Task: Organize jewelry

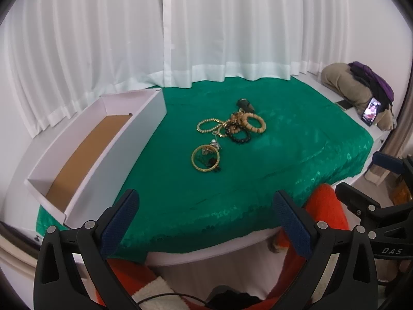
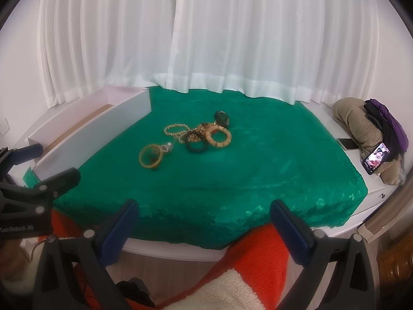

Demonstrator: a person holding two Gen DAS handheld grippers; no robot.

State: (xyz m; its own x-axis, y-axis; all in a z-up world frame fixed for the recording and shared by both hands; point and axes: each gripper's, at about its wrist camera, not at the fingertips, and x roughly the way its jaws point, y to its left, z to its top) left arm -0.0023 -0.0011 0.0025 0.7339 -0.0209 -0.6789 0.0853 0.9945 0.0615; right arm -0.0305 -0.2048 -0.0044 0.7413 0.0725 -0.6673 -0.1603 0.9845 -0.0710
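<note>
A heap of jewelry lies mid-table on a green cloth (image 1: 296,149). It holds a gold bangle (image 1: 205,158) (image 2: 150,156), a gold bead chain (image 1: 207,125) (image 2: 176,129), a black bead bracelet (image 1: 237,133) (image 2: 195,145), a wooden bead bracelet (image 1: 255,125) (image 2: 219,137) and a dark watch (image 1: 245,105) (image 2: 222,118). A white box (image 1: 108,160) (image 2: 85,139) with a brown floor stands at the left, holding nothing. My left gripper (image 1: 206,201) and right gripper (image 2: 204,210) hover open near the table's front edge, well short of the heap.
White curtains (image 1: 206,25) hang behind the table. At the right edge lie a bundle of beige and purple clothes (image 2: 369,126), a lit phone (image 2: 376,157) leaning on it and another flat phone (image 2: 348,144). Red and white fleece fabric (image 2: 258,258) sits below the front edge.
</note>
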